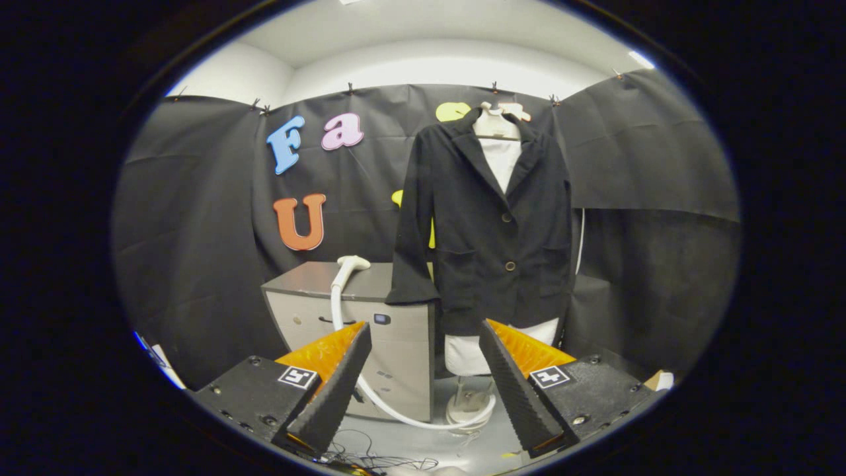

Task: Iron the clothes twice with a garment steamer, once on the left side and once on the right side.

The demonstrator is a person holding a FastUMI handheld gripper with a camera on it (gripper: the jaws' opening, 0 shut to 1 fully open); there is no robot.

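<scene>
A dark jacket (492, 231) hangs buttoned on a white dress form, upright, well beyond the fingers. The white steamer head (349, 268) rests on a grey cabinet just beside its sleeve, its hose (390, 410) looping down to the floor.

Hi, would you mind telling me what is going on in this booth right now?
A hand-held gripper is open and holding nothing, with its fingers aimed at a black jacket on a mannequin. The steamer head rests on a grey cabinet to the jacket's left, its white hose curving down to the floor. The steamer has not been picked up yet.
</scene>
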